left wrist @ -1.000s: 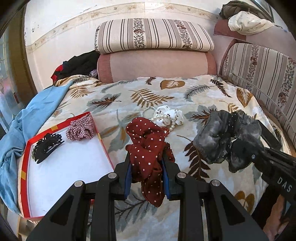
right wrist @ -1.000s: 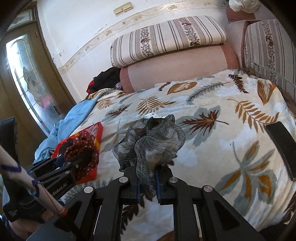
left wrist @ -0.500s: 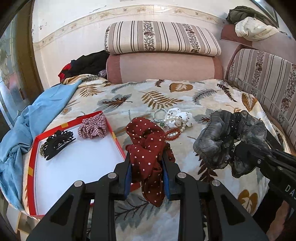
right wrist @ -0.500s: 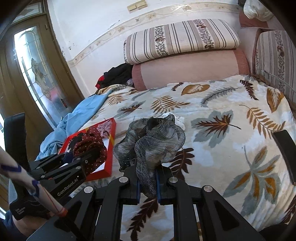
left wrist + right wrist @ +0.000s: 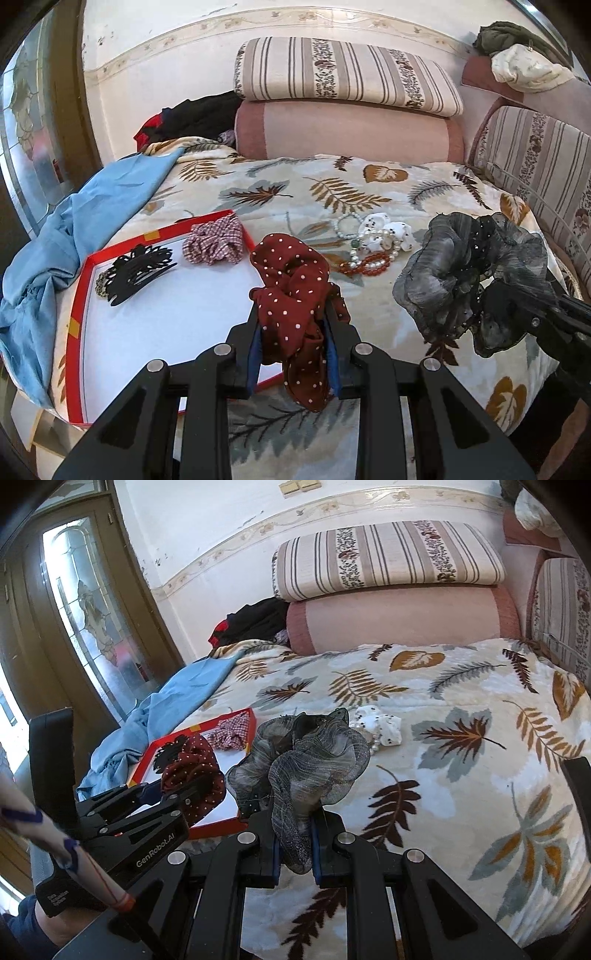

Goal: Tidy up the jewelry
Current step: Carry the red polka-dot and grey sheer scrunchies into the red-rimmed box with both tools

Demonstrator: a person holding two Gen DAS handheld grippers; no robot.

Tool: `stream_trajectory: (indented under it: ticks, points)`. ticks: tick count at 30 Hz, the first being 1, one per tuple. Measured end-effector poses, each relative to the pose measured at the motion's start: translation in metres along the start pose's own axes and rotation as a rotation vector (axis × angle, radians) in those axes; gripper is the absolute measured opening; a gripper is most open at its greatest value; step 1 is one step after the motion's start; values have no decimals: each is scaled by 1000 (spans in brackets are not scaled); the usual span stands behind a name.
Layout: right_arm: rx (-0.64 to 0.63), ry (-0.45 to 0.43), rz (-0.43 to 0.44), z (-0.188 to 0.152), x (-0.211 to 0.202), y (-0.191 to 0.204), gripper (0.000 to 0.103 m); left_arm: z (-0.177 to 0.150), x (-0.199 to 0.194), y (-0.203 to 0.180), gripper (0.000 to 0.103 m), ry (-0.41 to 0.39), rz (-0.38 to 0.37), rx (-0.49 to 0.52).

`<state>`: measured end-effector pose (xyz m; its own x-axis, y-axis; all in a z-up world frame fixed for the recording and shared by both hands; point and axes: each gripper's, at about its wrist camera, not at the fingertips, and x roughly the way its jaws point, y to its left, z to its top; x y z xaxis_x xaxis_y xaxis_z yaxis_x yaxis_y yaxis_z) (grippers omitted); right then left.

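My left gripper (image 5: 293, 325) is shut on a dark red polka-dot scrunchie (image 5: 291, 280), held above the near right edge of a red-rimmed white tray (image 5: 79, 295). The tray holds a black claw clip (image 5: 135, 271) and a red checked scrunchie (image 5: 214, 243). My right gripper (image 5: 295, 827) is shut on a grey sheer scrunchie (image 5: 306, 760), held above the bed to the right of the tray (image 5: 218, 827). The grey scrunchie also shows in the left wrist view (image 5: 461, 273). A white scrunchie (image 5: 388, 230), pearl bracelets (image 5: 373, 247) and a red bead bracelet (image 5: 365, 267) lie on the bedspread.
The leaf-print bedspread (image 5: 332, 192) covers the bed. A blue cloth (image 5: 74, 236) lies left of the tray. Striped and pink cushions (image 5: 343, 110) line the far wall, more cushions (image 5: 535, 155) on the right. A glass door (image 5: 92, 627) stands at left.
Both grippers have drawn back and to the left with their scrunchies. The tray now sits more under the left gripper, and more of the bed shows.
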<state>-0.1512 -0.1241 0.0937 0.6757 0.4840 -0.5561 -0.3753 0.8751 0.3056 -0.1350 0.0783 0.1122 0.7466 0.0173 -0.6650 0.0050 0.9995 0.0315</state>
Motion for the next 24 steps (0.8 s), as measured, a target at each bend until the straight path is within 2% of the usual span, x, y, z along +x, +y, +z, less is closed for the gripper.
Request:
stream_trajectory:
  ticks: [13,24]
  points:
    - [-43,50,74,10,23,34,13,-6,3,58,27,9,80,-104]
    - [-110,100,125,14,52,78,13,-11,5,105,27,18,162,-193]
